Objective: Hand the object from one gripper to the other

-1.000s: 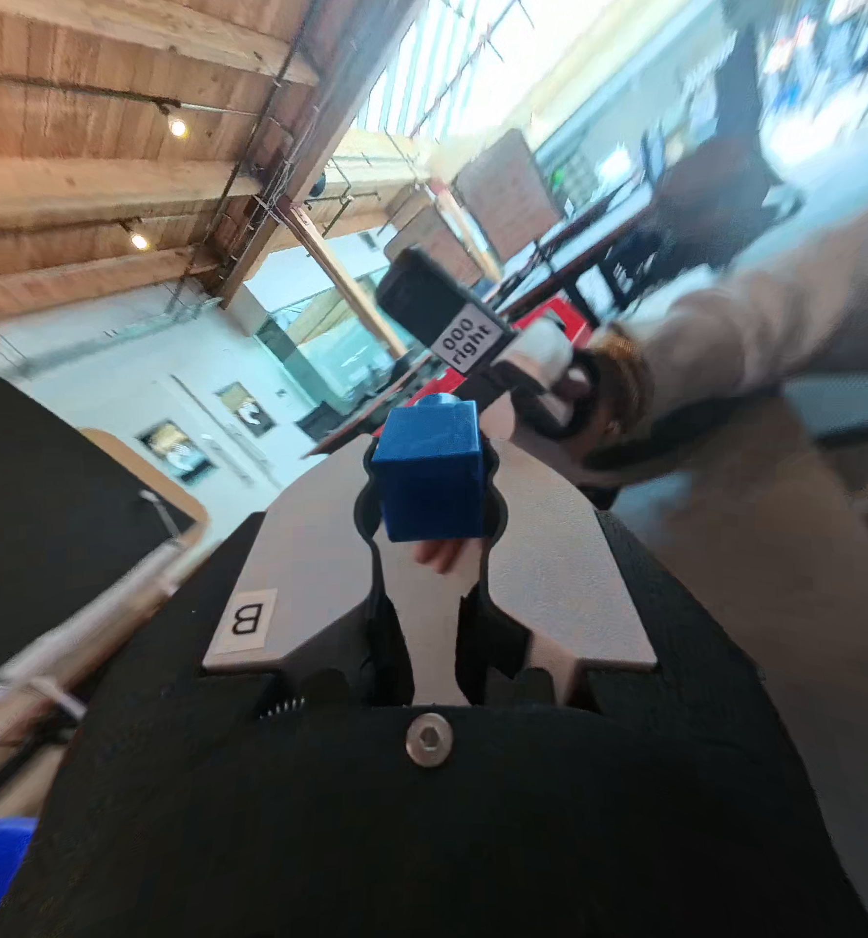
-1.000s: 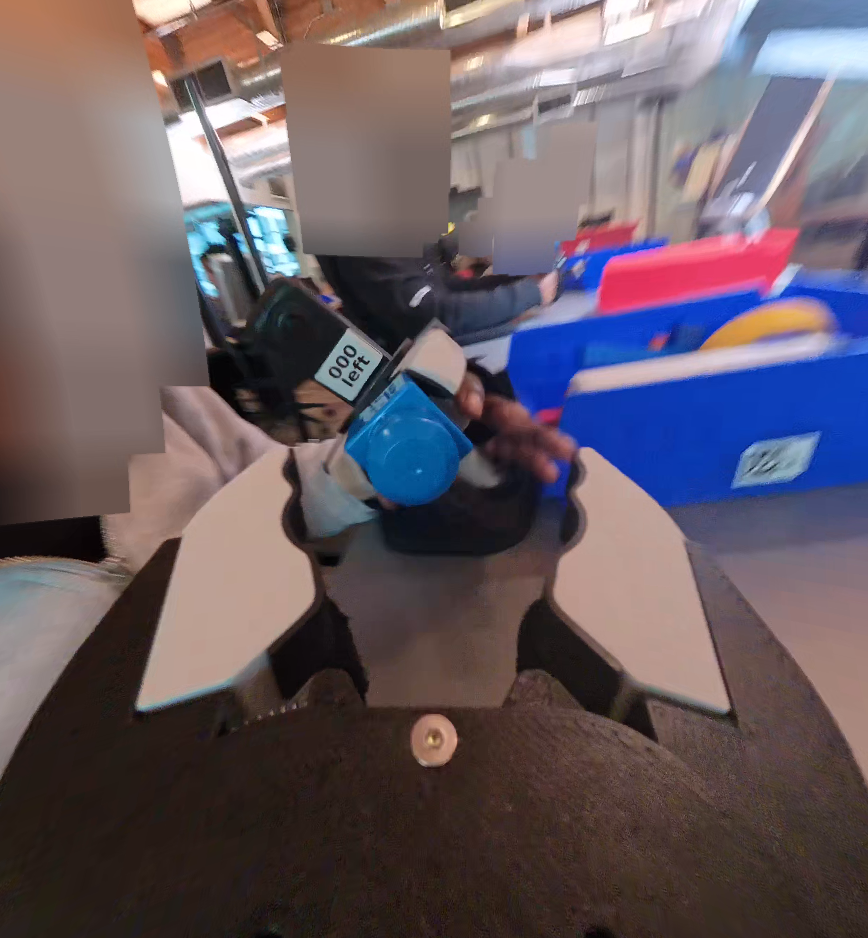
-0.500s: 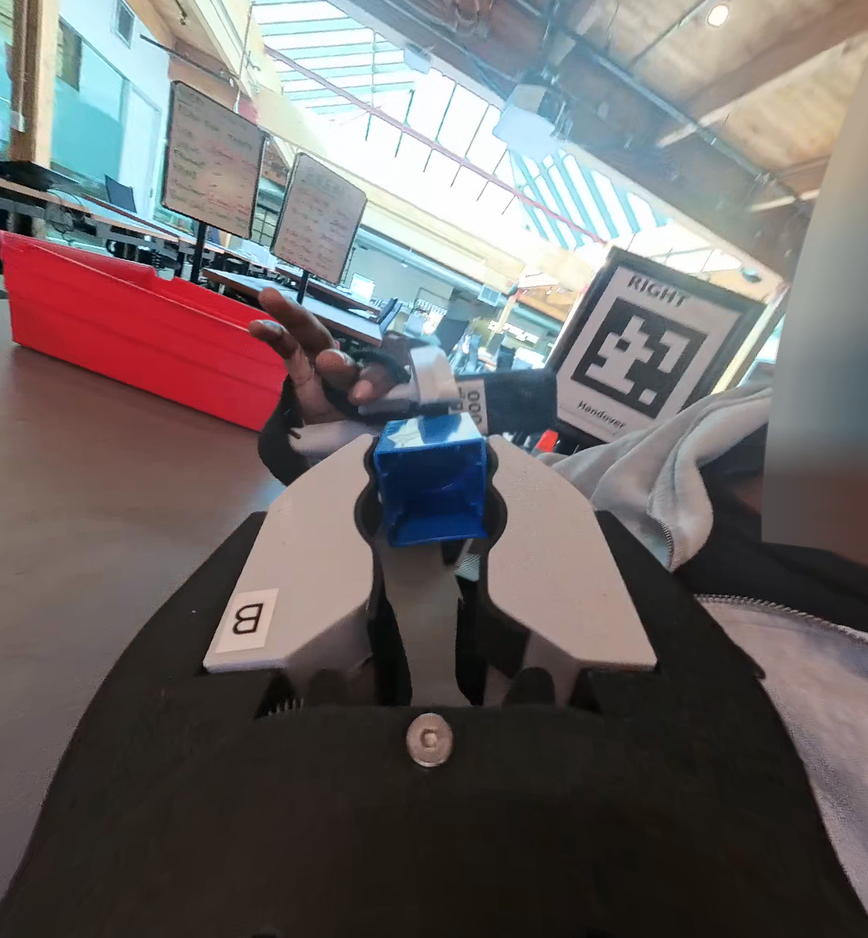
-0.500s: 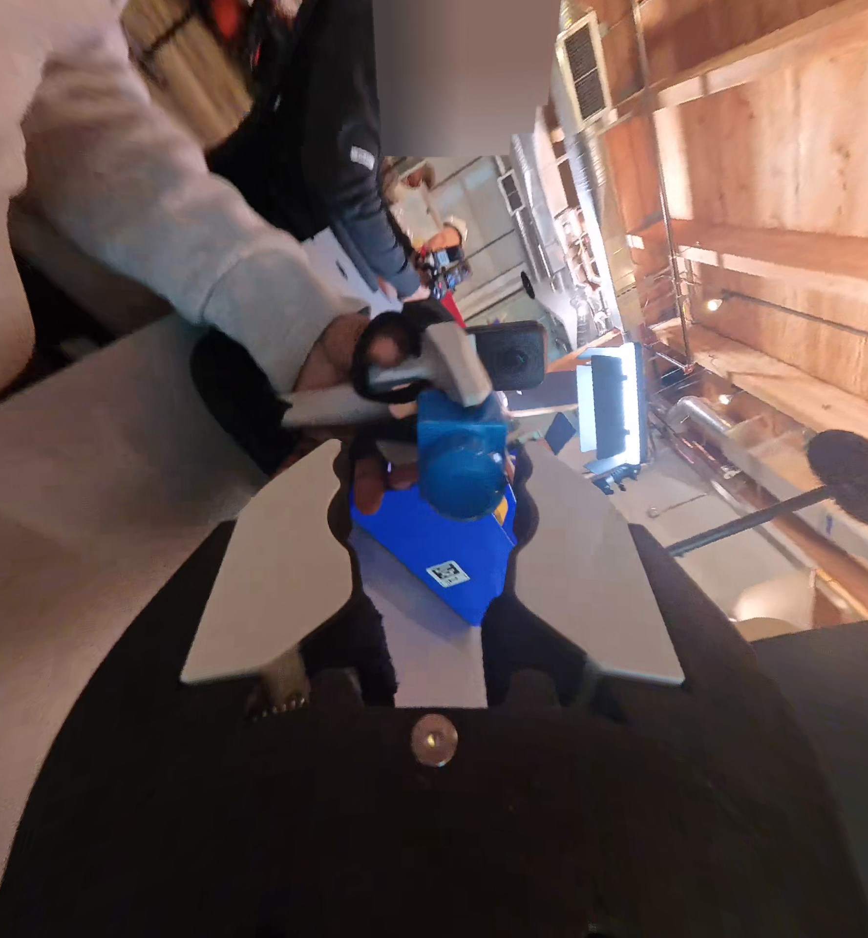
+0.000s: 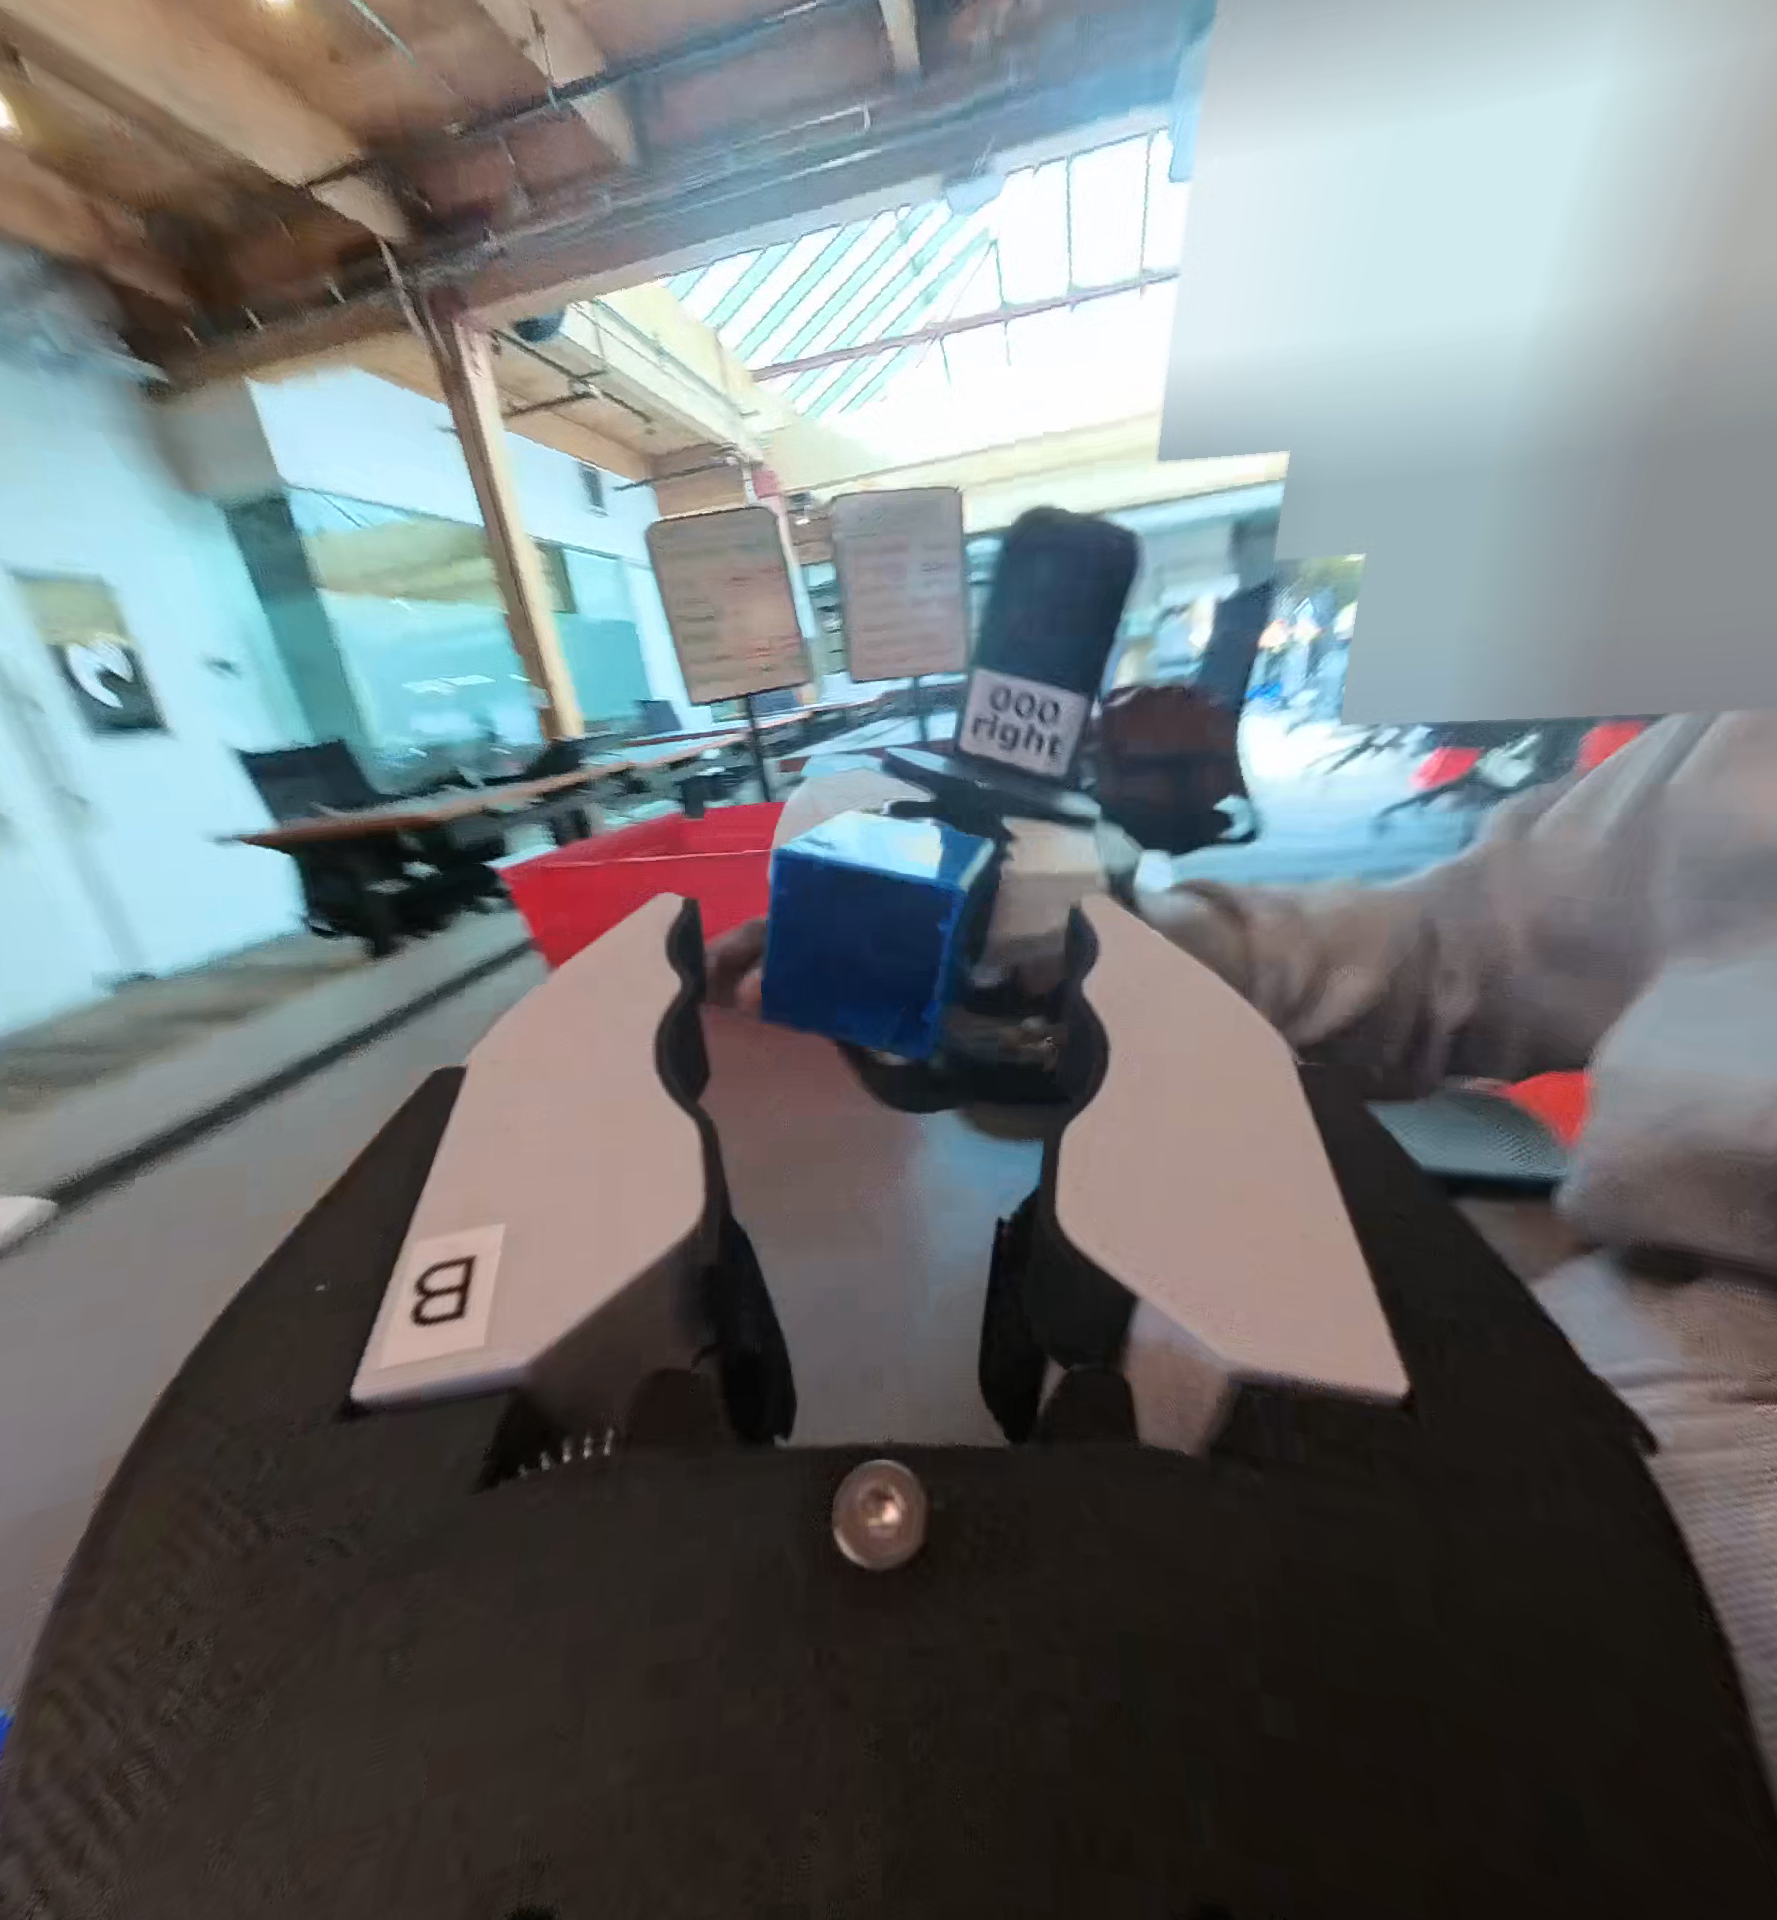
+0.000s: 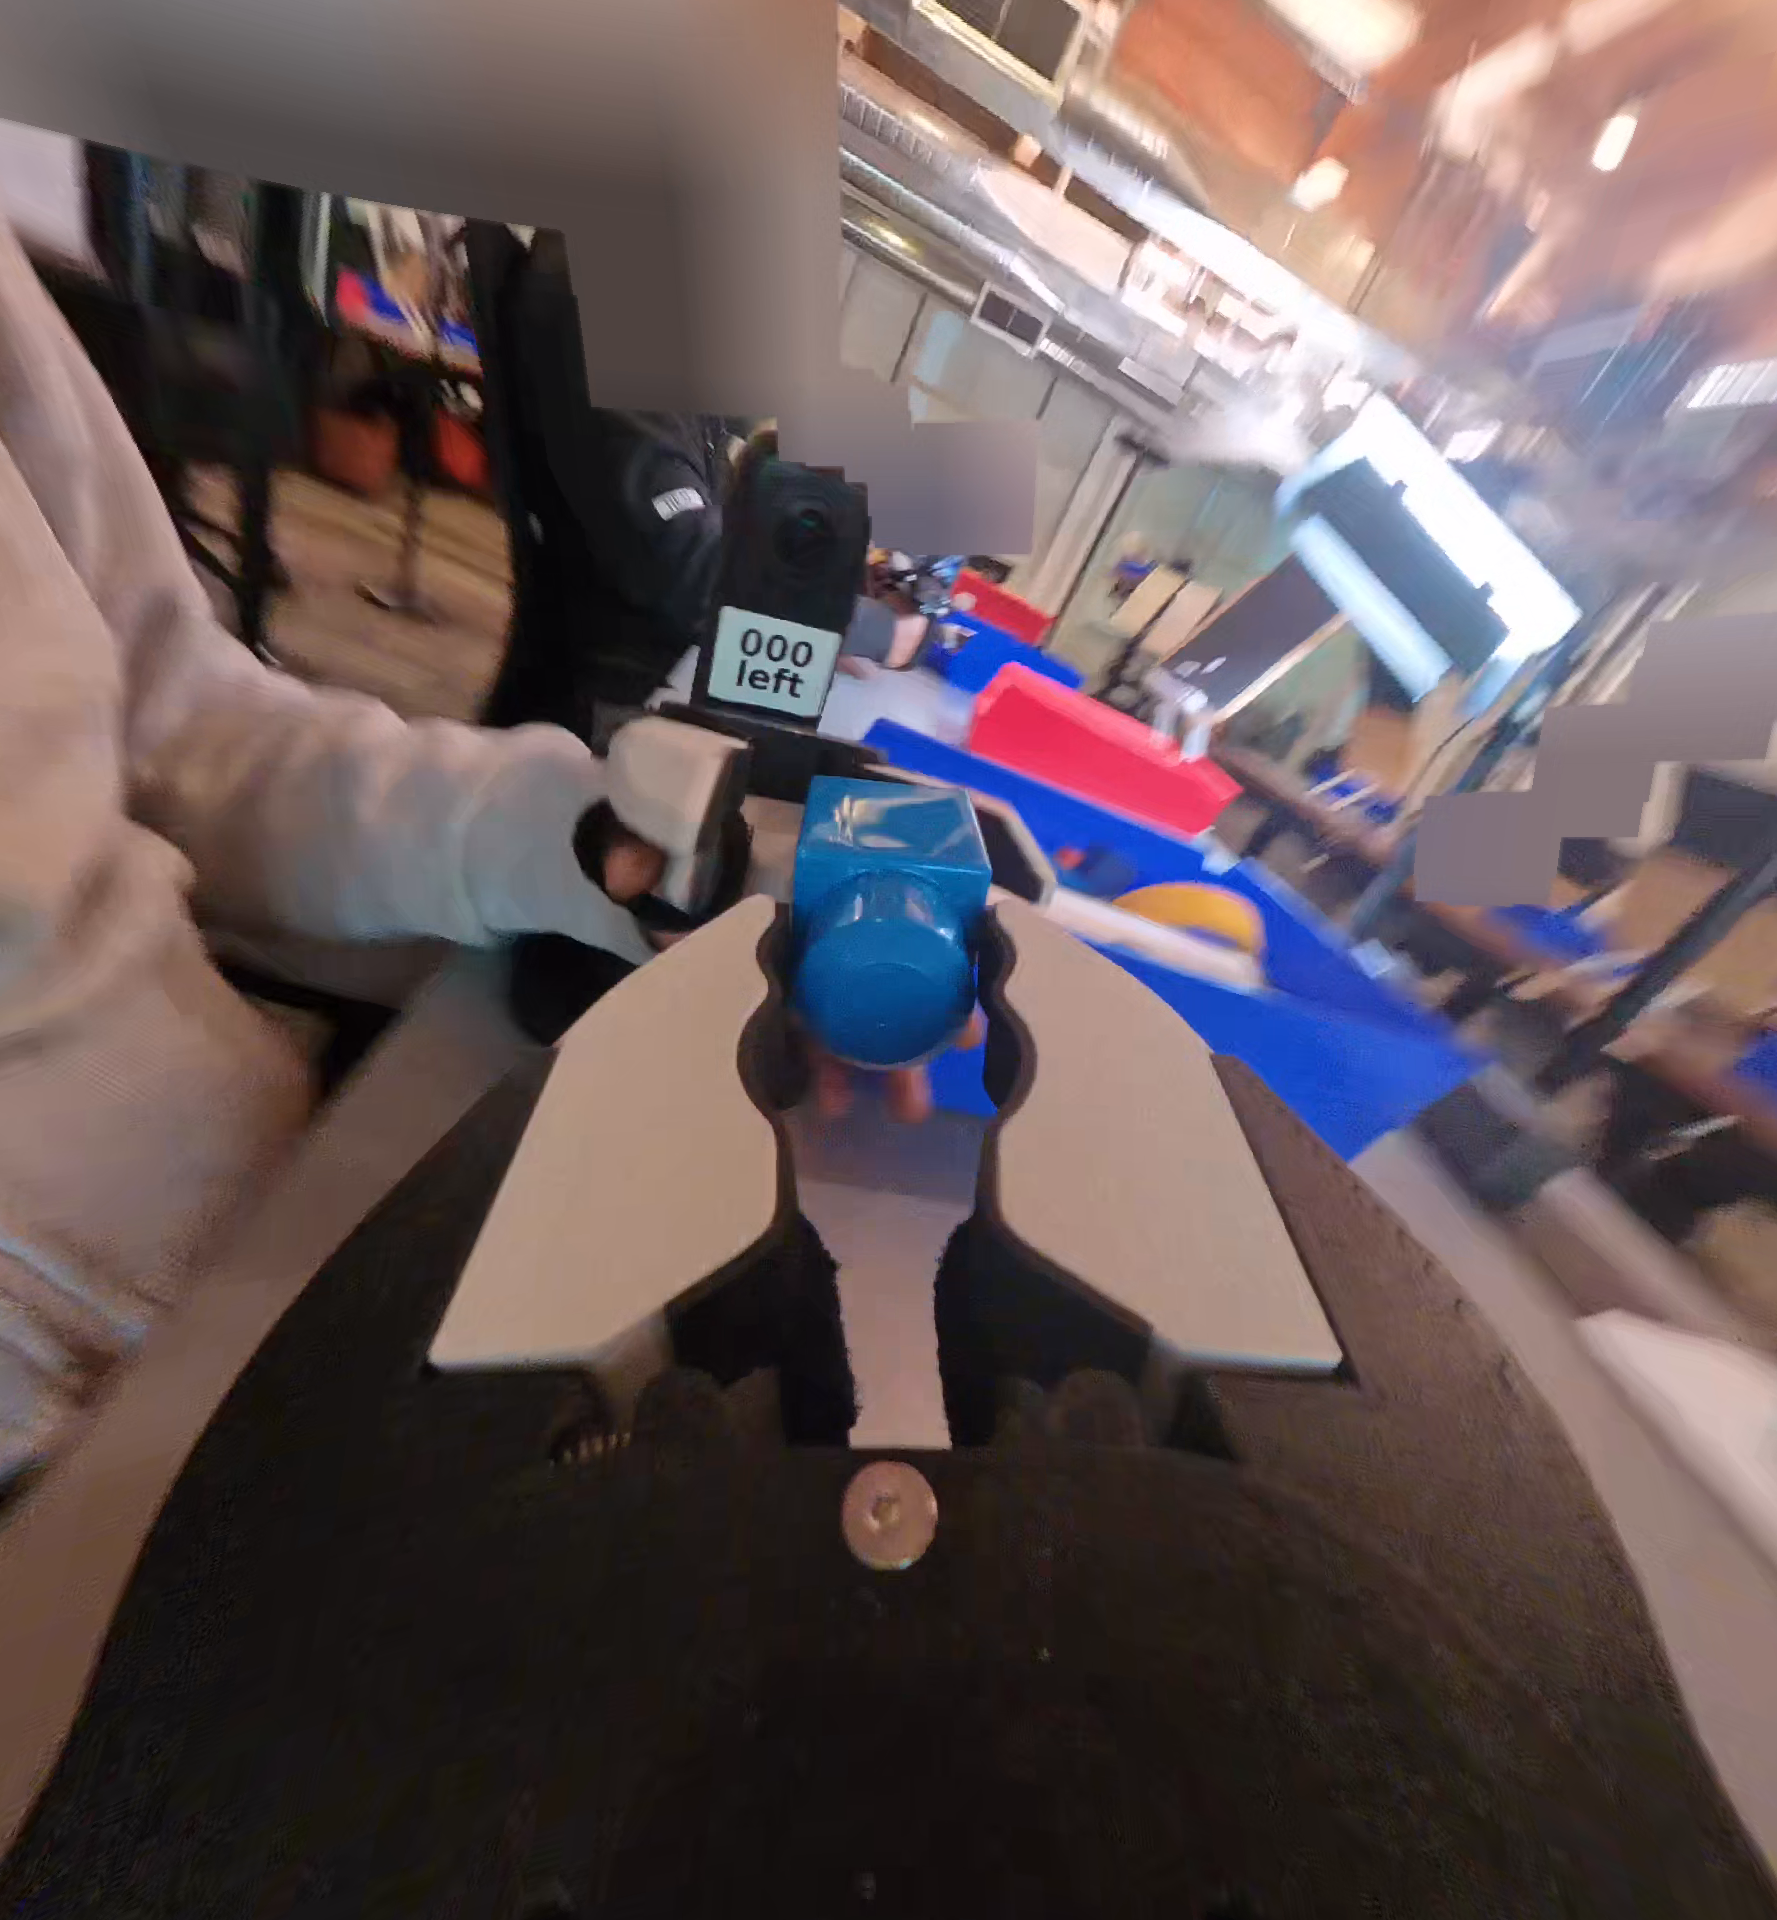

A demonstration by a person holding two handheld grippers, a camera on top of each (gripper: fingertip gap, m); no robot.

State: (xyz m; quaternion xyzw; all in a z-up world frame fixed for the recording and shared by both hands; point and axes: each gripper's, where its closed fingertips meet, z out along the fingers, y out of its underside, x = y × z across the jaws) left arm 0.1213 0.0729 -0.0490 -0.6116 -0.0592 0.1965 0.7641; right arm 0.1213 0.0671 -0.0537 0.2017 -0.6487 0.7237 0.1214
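The object is a blue cube [image 5: 863, 945] with a round blue knob on one end [image 6: 884, 987]. In the right wrist view my right gripper [image 6: 879, 935] is shut on the knob end, and the cube part sticks out past the fingertips. In the left wrist view my left gripper [image 5: 884, 925] is open, its jaws standing wide on either side of the cube without touching it. The right gripper [image 5: 1009, 894] shows beyond the cube there, holding its far end. The left gripper [image 6: 853, 831] shows open behind the cube in the right wrist view.
A red bin [image 5: 635, 883] stands on the grey table [image 5: 136, 1351] behind the cube. Blue bins [image 6: 1279, 1018] and a red bin [image 6: 1092, 748] line the right side. The person's pale sleeves [image 6: 240, 831] [image 5: 1486, 935] reach in from the sides.
My left gripper has opened and let go of the blue cube. My right gripper has closed on the knob end and now holds it. Both views swung around.
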